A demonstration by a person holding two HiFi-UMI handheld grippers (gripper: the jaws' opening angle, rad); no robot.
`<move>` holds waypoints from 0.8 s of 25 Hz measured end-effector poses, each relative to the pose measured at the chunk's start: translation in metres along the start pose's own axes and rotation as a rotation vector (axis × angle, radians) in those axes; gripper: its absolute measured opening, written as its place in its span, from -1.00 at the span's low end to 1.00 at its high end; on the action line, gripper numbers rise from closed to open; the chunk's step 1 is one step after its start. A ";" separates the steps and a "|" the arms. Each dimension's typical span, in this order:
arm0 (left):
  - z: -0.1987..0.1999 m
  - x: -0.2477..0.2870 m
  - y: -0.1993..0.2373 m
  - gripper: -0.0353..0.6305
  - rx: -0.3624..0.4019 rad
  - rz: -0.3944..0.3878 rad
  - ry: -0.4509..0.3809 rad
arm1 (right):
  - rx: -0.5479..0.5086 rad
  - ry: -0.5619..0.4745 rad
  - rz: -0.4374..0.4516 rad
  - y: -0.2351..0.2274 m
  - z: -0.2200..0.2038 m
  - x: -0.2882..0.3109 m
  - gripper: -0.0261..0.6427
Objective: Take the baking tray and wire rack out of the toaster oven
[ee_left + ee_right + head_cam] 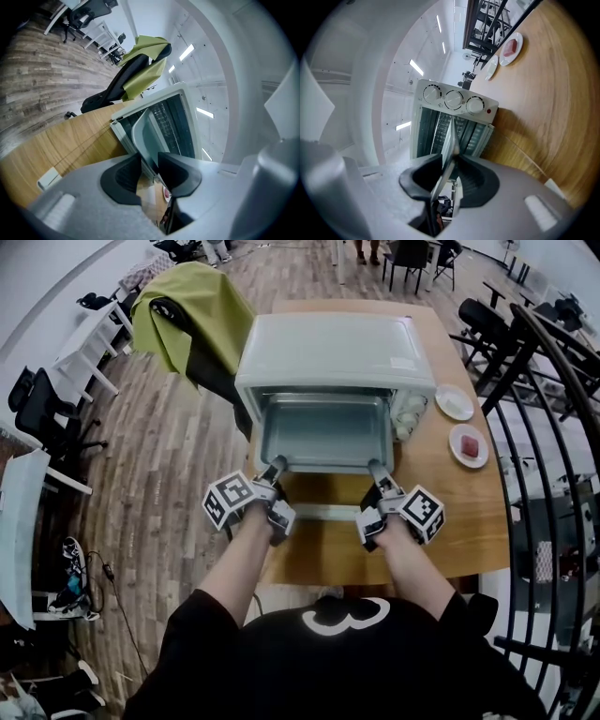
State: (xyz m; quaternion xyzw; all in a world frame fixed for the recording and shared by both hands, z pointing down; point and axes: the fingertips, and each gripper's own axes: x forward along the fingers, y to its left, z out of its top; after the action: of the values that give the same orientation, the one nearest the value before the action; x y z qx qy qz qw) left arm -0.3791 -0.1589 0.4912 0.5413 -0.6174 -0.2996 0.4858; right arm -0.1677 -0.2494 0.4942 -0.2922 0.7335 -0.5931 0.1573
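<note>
Black-shirted person (347,652), forearms reaching forward, one gripper in each hand. Far left: white desks (89,357) with black office chairs on a wood-plank floor (159,474). Next: olive-green cloth (187,306) draped over a black chair (211,362), just beside the table's left rear corner. Left gripper (275,468), marker cube (228,500) on its outer side, jaws clamped on the left end of the baking tray's front rim; in the left gripper view the rim runs between the two dark pads (176,171). Baking tray (326,432): grey metal, bare, held level, drawn partway out of the oven mouth, its front edge over the lowered door (323,512). Toaster oven (333,352): white, on the wooden table (450,521), door open toward the person. Ribbed metal bars (165,119) show inside the cavity behind the tray; whether these are the wire rack cannot be told. Right gripper (377,468), marker cube (424,512) on its outer side, jaws pinched on the right end of the same rim; the right gripper view shows the thin tray edge (449,140) squeezed between its pads. Three control knobs (453,99) on the oven's right front panel. White plate (455,402) and a second plate holding something red (468,445), on the table right of the oven, apart from it. Far right: black metal railing (553,427).
</note>
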 end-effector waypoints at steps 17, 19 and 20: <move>-0.062 -0.073 -0.004 -0.51 -0.015 0.039 -0.032 | -0.029 0.088 0.036 0.007 -0.016 -0.068 -0.59; -0.069 -0.083 -0.005 -0.51 -0.014 0.041 -0.039 | -0.029 0.096 0.040 0.009 -0.020 -0.079 -0.59; -0.073 -0.087 -0.006 -0.51 -0.014 0.040 -0.041 | -0.030 0.100 0.043 0.009 -0.021 -0.084 -0.59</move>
State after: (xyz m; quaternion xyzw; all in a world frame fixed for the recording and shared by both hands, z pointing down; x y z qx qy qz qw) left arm -0.3145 -0.0649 0.4874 0.5191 -0.6361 -0.3049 0.4827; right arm -0.1164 -0.1797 0.4811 -0.2489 0.7555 -0.5923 0.1287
